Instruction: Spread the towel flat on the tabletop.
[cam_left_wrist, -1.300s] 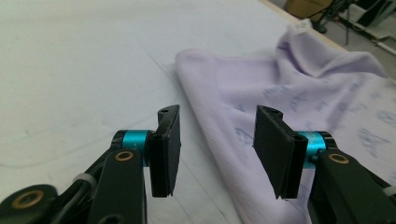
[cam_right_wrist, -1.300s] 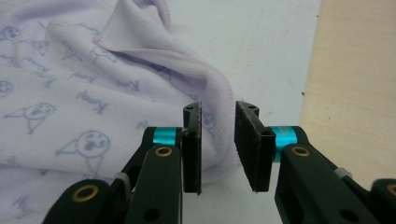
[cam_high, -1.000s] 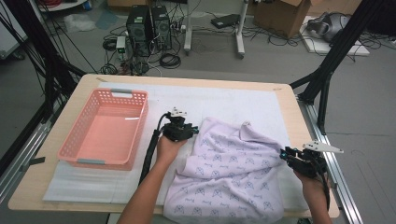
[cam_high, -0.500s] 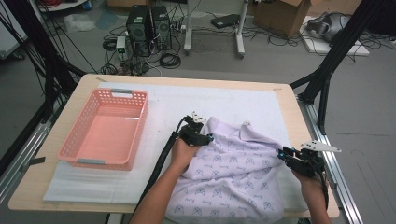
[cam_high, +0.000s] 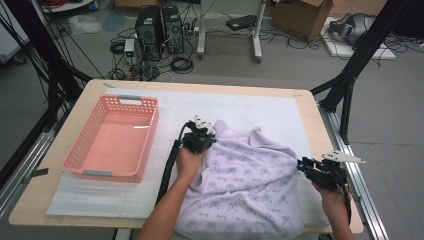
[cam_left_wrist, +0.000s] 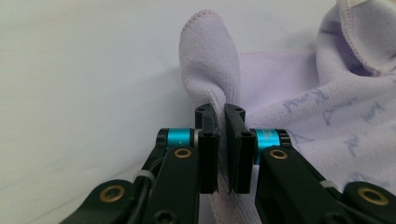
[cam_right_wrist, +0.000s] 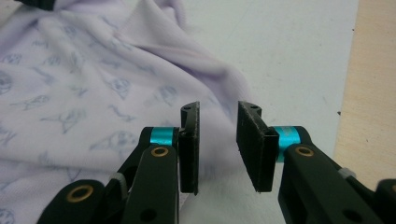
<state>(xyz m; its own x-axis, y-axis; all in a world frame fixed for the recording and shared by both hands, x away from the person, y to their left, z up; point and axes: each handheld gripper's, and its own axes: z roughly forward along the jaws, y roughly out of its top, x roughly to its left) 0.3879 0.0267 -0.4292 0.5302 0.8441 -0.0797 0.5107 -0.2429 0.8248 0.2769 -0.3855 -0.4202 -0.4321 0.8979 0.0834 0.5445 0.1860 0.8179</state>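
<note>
Pinching a fold of the lilac towel (cam_left_wrist: 212, 60), the left gripper (cam_left_wrist: 219, 140) has its jaws almost together with the cloth squeezed between them; they have just been closing, and the pinched corner stands up in a rounded loop above the tips. In the high view the left gripper (cam_high: 200, 137) sits at the towel's (cam_high: 245, 185) far-left corner, roughly at the centre of the white mat (cam_high: 250, 107) that covers the table (cam_high: 310, 107).

The towel itself is printed with small blue figures and spreads from the middle of the mat toward 5 o'clock, rumpled, its near edge reaching the table's front edge.

The right gripper (cam_high: 312, 167) rests at the towel's right edge, about 4 o'clock on the table. In the right gripper view its jaws (cam_right_wrist: 217, 144) stand partly apart with a clear gap; the towel's edge (cam_right_wrist: 116, 70) lies under and beyond the left jaw, but neither pad presses on the cloth, so it holds nothing.

Over at 9 o'clock on the mat, well apart from the towel, stands a pink basket (cam_high: 150, 130) with perforated walls and a grey handle grip at each short end. Its floor is bare, with no item inside.
</note>
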